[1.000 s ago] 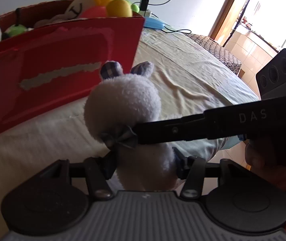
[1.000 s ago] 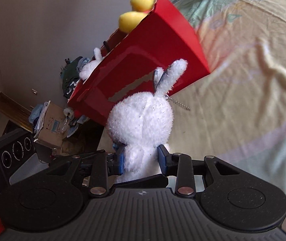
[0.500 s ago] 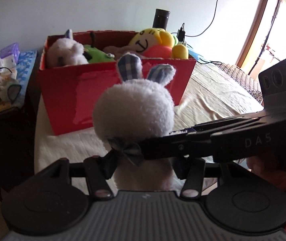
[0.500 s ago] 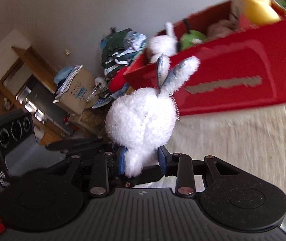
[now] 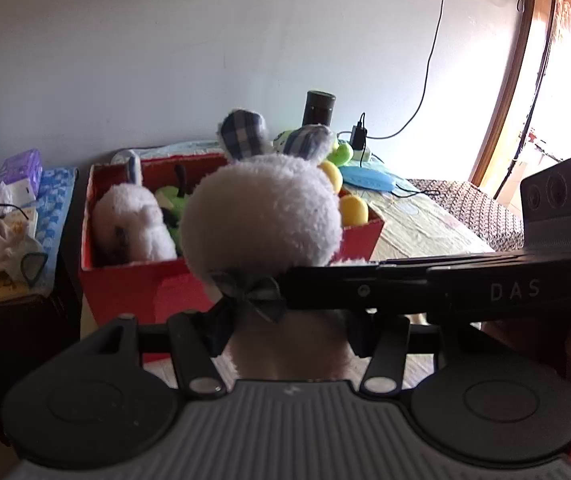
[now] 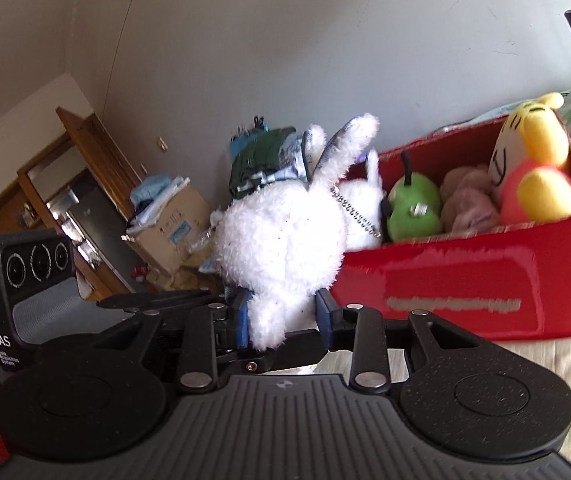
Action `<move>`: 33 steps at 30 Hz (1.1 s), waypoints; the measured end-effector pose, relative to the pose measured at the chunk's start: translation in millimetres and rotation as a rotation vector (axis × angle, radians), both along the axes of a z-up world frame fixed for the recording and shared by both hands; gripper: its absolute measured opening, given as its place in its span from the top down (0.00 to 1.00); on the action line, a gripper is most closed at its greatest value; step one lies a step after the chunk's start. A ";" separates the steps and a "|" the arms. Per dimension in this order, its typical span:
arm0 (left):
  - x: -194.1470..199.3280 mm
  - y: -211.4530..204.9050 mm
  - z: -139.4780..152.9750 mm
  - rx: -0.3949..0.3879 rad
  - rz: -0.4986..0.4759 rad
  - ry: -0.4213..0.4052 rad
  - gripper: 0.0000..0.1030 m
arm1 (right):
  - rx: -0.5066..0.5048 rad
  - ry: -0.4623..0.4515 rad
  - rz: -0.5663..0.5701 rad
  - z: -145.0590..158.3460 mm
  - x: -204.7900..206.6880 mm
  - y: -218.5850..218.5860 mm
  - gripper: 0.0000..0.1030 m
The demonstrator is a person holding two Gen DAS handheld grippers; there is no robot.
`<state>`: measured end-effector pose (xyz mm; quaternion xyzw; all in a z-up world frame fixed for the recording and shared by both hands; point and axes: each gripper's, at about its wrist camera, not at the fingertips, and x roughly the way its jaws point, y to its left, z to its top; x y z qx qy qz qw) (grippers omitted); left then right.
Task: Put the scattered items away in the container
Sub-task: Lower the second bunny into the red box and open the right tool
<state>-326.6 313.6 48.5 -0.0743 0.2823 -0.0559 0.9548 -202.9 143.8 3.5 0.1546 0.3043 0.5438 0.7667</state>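
A white plush rabbit (image 5: 263,218) with checked ears and a bow is held by both grippers at its lower body. My left gripper (image 5: 285,330) is shut on it from one side. My right gripper (image 6: 283,316) is shut on it from the other side, and its fingers cross the left wrist view (image 5: 365,290). The rabbit (image 6: 281,240) is raised in front of the open red box (image 6: 465,280), above the level of its rim. The box (image 5: 125,284) holds a white plush (image 5: 131,226), a green plush (image 6: 413,210), a brown plush (image 6: 467,200) and a yellow-pink plush (image 6: 533,172).
The box stands on a bed with a pale cover (image 5: 417,224). A dark cylinder (image 5: 319,108), a charger with cable (image 5: 359,134) and a blue item (image 5: 369,178) lie behind it. A cluttered side table (image 5: 13,216) is at left; cardboard boxes (image 6: 165,224) stand beyond.
Both grippers have lifted the rabbit from just above the bed cover to above the box's rim. The inside of the box has come into view.
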 end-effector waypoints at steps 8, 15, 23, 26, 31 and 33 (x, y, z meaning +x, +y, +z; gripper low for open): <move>58.3 -3.5 13.4 -0.015 0.062 -0.034 0.47 | 0.030 0.001 -0.011 18.6 58.8 -1.6 0.66; 102.9 7.0 9.6 -0.084 0.117 0.003 0.47 | 0.011 0.048 -0.025 18.9 100.5 0.7 0.66; 135.0 22.1 -15.7 -0.144 0.135 0.079 0.47 | -0.030 0.215 -0.077 0.3 127.3 2.3 0.66; 146.2 33.3 -26.9 -0.176 0.121 0.129 0.47 | -0.075 0.225 -0.115 -4.7 123.4 8.1 0.66; 151.1 42.3 -35.6 -0.185 0.059 0.155 0.39 | -0.165 0.164 -0.205 -7.2 112.1 19.2 0.65; 148.0 43.0 -35.7 -0.173 0.034 0.147 0.34 | -0.183 0.143 -0.229 -10.5 110.4 23.9 0.62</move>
